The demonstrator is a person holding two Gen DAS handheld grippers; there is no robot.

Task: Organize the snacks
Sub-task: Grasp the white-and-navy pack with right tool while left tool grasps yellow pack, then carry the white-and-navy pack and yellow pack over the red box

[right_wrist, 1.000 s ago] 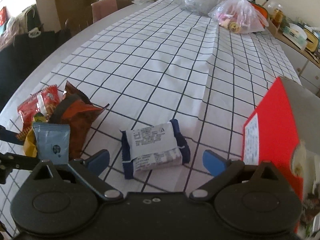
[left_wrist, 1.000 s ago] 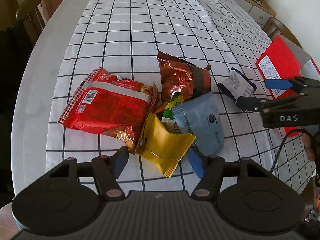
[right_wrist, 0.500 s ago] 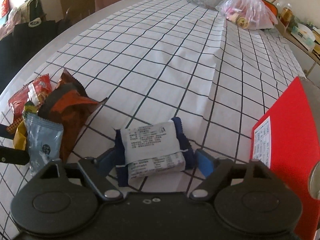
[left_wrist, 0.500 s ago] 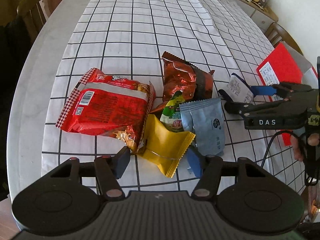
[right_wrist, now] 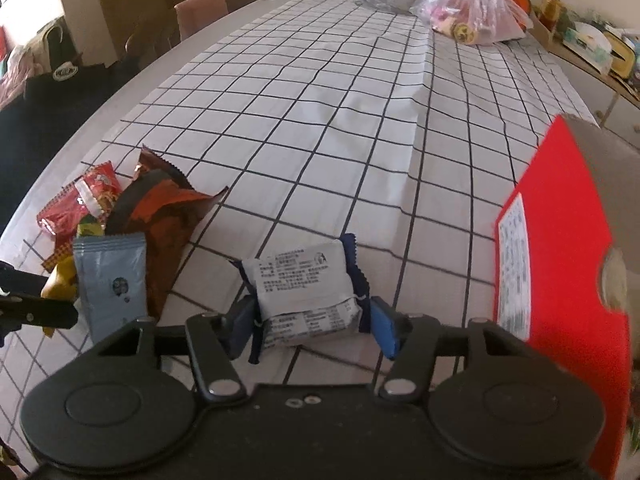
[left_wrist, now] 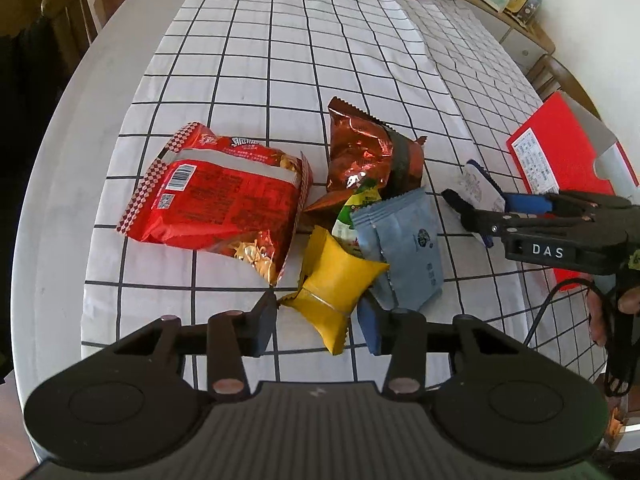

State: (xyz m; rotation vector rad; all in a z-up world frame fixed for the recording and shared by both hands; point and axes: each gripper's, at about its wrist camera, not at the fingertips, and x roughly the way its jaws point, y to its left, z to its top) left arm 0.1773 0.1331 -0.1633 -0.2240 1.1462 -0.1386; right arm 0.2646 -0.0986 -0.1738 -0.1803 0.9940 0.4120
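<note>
My left tongs (left_wrist: 316, 322) are closing around the yellow packet (left_wrist: 334, 280) at the heap's near edge; my right tongs (right_wrist: 308, 326) are closing on the white-and-navy packet (right_wrist: 306, 284) on the tabletop (right_wrist: 320, 92) beside the red box (right_wrist: 560, 264); I judge nothing sorted yet.

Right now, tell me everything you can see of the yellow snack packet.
The yellow snack packet is a small, puffy pillow pouch of glossy plastic film with crimped, serrated end seals and no print showing. It lies tilted at the near end of the snack pile on the checked tablecloth, overlapping the green packet and the light blue sachet. It sits between the fingers of the left claw, whose jaws are closing; both blue pads meet its edges and it looks pinched there.
</note>
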